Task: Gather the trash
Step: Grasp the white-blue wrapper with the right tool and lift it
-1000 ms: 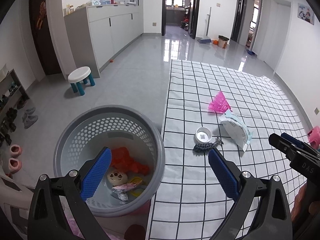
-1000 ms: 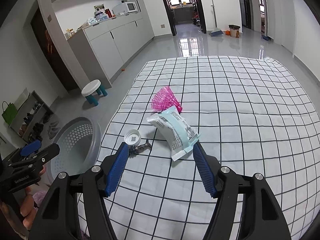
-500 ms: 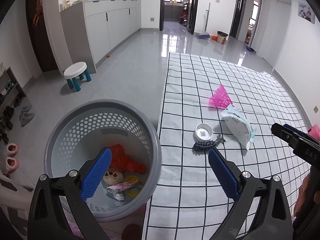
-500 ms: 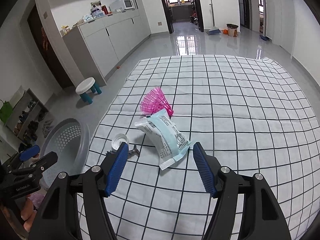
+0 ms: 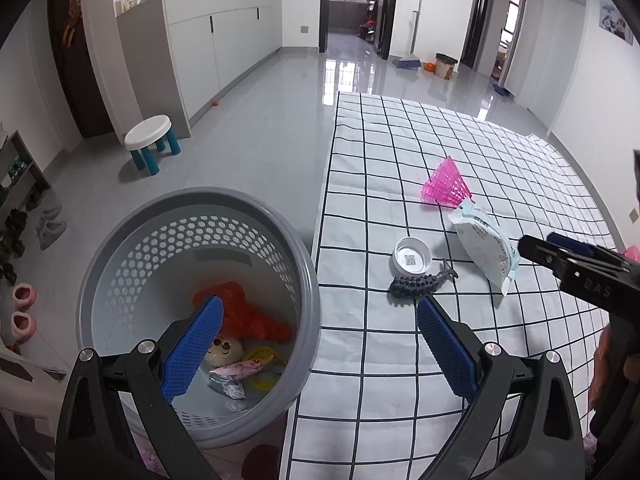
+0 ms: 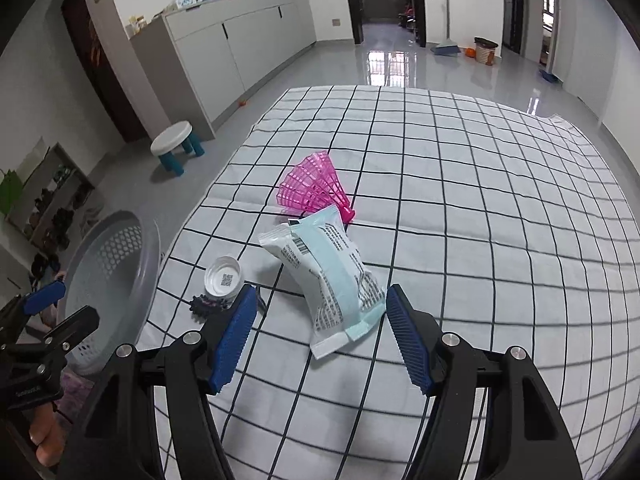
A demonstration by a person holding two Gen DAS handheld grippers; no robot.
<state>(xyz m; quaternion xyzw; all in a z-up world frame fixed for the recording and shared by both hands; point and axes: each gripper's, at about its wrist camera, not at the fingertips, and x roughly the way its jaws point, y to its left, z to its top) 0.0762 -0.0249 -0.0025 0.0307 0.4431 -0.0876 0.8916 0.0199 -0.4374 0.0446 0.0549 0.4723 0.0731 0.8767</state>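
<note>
Our right gripper (image 6: 318,334) hangs with jaws spread, empty, just short of a pale blue wipes packet (image 6: 328,276) lying on the checked mat (image 6: 480,240). Our left gripper (image 5: 316,346), also spread and empty, hovers by the grey basket (image 5: 308,280). We should straddle the packet's middle, then squeeze gently.

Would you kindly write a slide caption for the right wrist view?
Open right gripper approaching a white-and-blue packet on the checked cloth, pink shuttlecock just behind it.
</note>
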